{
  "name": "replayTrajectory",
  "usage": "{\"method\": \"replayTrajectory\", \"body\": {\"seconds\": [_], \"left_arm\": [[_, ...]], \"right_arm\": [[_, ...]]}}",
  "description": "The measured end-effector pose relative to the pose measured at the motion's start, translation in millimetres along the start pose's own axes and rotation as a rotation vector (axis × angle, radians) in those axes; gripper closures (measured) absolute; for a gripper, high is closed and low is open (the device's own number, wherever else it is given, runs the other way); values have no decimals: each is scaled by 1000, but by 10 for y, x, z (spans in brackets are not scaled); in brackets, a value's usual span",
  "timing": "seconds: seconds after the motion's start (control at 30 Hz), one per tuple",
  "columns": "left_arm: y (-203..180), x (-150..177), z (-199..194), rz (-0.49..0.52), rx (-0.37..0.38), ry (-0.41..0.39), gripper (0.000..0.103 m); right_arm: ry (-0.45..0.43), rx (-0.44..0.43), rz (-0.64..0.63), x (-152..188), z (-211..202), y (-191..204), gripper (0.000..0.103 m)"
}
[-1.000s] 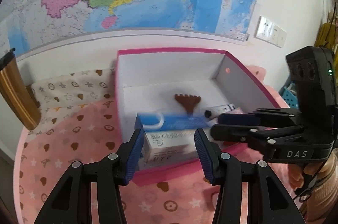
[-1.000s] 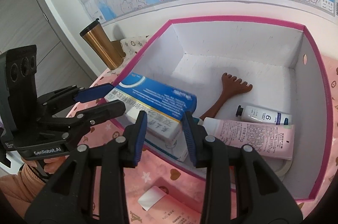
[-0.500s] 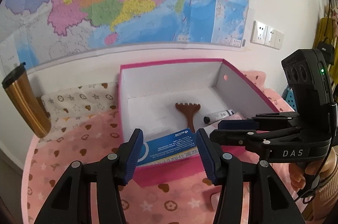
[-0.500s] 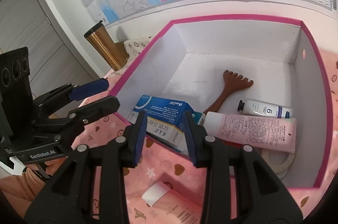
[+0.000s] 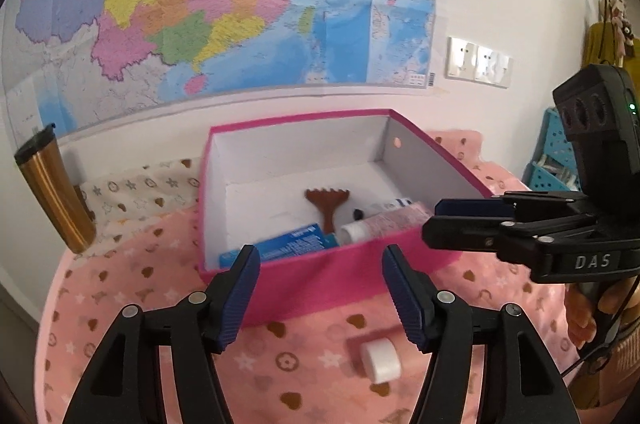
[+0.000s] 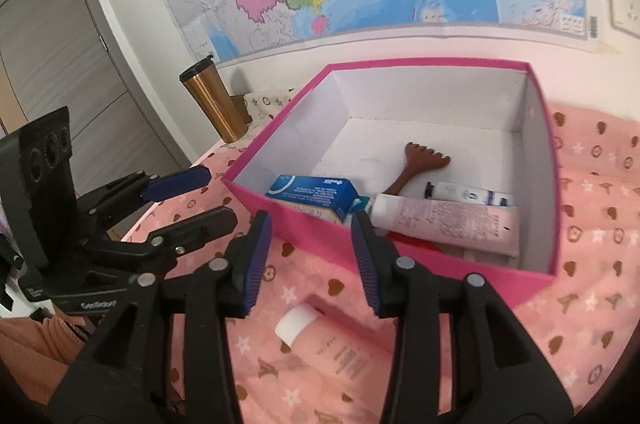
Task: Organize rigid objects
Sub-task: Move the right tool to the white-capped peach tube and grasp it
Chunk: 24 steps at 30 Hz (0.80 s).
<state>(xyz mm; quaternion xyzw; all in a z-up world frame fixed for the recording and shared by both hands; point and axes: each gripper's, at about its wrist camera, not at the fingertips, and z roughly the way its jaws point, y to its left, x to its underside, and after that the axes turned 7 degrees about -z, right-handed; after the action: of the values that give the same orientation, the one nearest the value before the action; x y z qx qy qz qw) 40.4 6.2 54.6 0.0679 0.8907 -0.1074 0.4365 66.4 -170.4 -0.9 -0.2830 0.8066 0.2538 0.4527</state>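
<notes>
A pink box (image 5: 320, 284) (image 6: 536, 280) stands on the pink cloth. Inside lie a blue carton (image 6: 312, 194) (image 5: 292, 244), a brown scratcher (image 6: 420, 164) (image 5: 326, 202), a pink tube (image 6: 448, 222) (image 5: 380, 224) and a small white tube (image 6: 468, 194). A pink tube with a white cap (image 6: 320, 340) (image 5: 380, 360) lies on the cloth in front of the box. My left gripper (image 5: 320, 288) is open and empty before the box's front wall. My right gripper (image 6: 310, 256) is open and empty near the front left corner.
A gold tumbler (image 5: 52, 196) (image 6: 212, 104) stands at the left by the wall. A map covers the wall behind. Blue crates (image 5: 552, 164) stand at the far right. A grey door (image 6: 60, 64) is at the left.
The blue carton has dropped from between my grippers into the box. Both grippers have pulled back and up from the box, so the tube on the cloth shows in both views.
</notes>
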Motion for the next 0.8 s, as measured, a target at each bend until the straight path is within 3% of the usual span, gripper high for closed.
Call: {"method": "replayTrajectory", "body": {"seconds": [0.23,0.5,0.8], "left_arm": [[-72,206,53,-16,31,51,38],[-147,540,262,-19,58,159,38],[-180,727,418,-29,86,240,38]], "right_arm": [[-1,45,13,313,-275,-54,53],[86,119,165,870,-348,-436,50],[159,133,278,1310,-305,-632,50]]}}
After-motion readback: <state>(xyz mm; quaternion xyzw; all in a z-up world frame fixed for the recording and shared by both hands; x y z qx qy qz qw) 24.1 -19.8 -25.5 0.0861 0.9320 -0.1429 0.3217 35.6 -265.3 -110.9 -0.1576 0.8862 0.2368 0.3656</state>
